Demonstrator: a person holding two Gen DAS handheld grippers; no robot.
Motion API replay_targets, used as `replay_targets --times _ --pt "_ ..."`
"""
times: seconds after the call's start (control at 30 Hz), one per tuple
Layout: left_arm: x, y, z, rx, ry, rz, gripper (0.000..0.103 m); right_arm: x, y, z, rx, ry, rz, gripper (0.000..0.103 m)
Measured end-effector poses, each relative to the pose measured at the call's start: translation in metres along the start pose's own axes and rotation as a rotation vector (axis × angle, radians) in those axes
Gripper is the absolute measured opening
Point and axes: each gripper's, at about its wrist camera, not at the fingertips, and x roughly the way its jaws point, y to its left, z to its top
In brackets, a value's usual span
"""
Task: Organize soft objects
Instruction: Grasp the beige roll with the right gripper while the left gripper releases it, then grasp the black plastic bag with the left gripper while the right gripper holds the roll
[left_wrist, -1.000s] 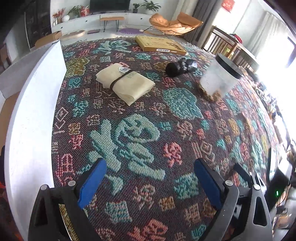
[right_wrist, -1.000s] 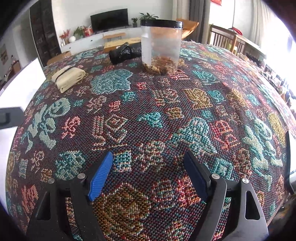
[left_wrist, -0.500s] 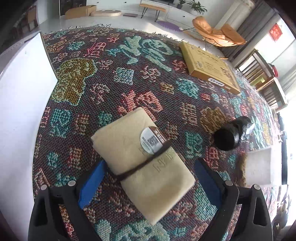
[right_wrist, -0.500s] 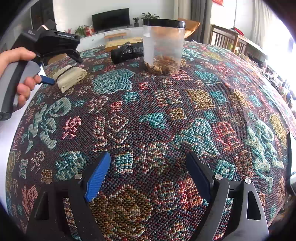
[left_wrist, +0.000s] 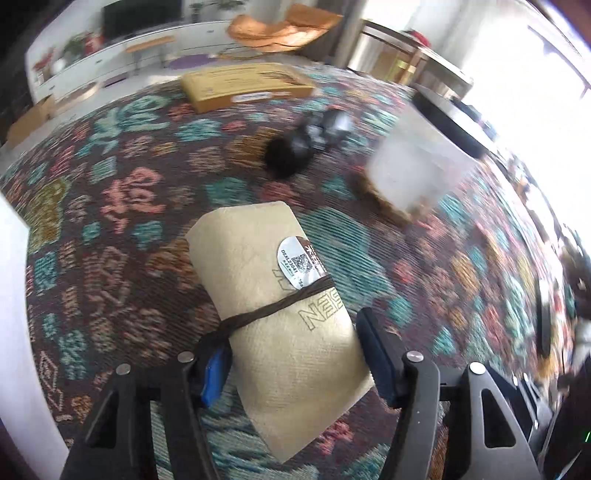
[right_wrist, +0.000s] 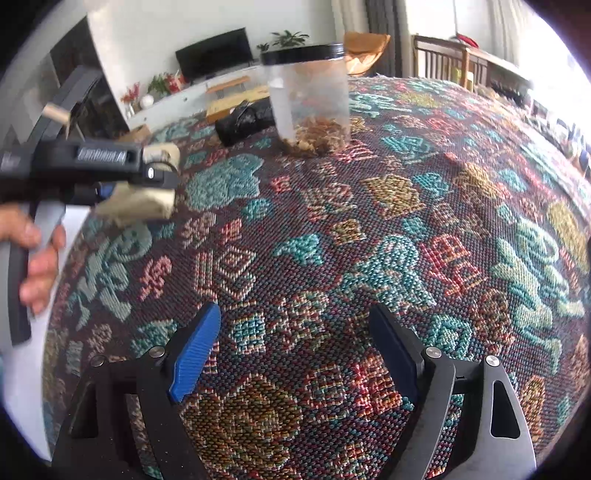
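In the left wrist view, the left hand-held gripper (left_wrist: 291, 354) at lower centre pinches the tan bundle (left_wrist: 280, 306), tied with a dark cord; in the right wrist view the bundle sits mid-left, seemingly raised off the patterned surface (right_wrist: 369, 229). Above it lie a black roll (left_wrist: 291, 151) and, upper right, a clear jar (left_wrist: 417, 173); a flat box (left_wrist: 247, 86) lies at top centre. The right hand-held gripper (right_wrist: 295, 358) at lower centre is spread over the surface, holding nothing.
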Motion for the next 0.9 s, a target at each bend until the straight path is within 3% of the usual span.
replay_targets --times 0.03,0.1,0.17,0.27,0.4,0.47,0.53,0.57,0.67,0.73,0.77,0.9 --pt "-0.002 -0.015 -0.004 0.05 0.005 -0.001 0.083 -0.005 -0.01 0.002 0.054 -0.022 0.002 0.085" --pt "-0.008 -0.034 -0.006 0.104 -0.003 0.007 0.091 -0.013 -0.027 0.003 0.14 -0.055 0.024 0.085" --pt "-0.014 -0.033 -0.003 0.092 -0.018 0.017 0.092 -0.018 -0.031 0.003 0.167 -0.075 0.061 0.085" --pt "-0.018 -0.015 0.005 0.034 -0.01 0.053 0.092 -0.018 -0.013 0.006 0.112 -0.081 0.118 0.086" --pt "-0.029 0.025 0.009 -0.048 -0.057 0.092 0.092 0.016 0.035 0.024 0.023 0.037 0.233 0.086" --pt "-0.035 0.04 0.012 -0.092 -0.077 0.108 0.091 0.045 0.065 0.036 0.006 0.136 0.269 0.086" --pt "-0.038 0.051 0.017 -0.12 -0.092 0.127 0.091 0.071 0.095 0.038 -0.018 0.197 0.244 0.086" --pt "-0.039 0.055 0.019 -0.125 -0.096 0.14 0.091 0.075 0.112 0.039 -0.089 0.164 0.176 0.086" --pt "-0.035 0.063 0.03 -0.108 -0.096 0.178 0.092 0.089 0.141 0.032 -0.285 0.174 0.029 0.083" --pt "-0.027 0.062 0.04 -0.078 -0.085 0.196 0.091 0.083 0.131 0.028 -0.268 0.169 0.03 0.072" --pt "-0.022 0.061 0.045 -0.058 -0.079 0.199 0.091 0.075 0.121 0.028 -0.254 0.169 0.037 0.055" --pt "0.007 0.046 0.072 0.054 -0.055 0.175 0.091 0.039 0.062 0.023 -0.167 0.175 0.08 0.048"
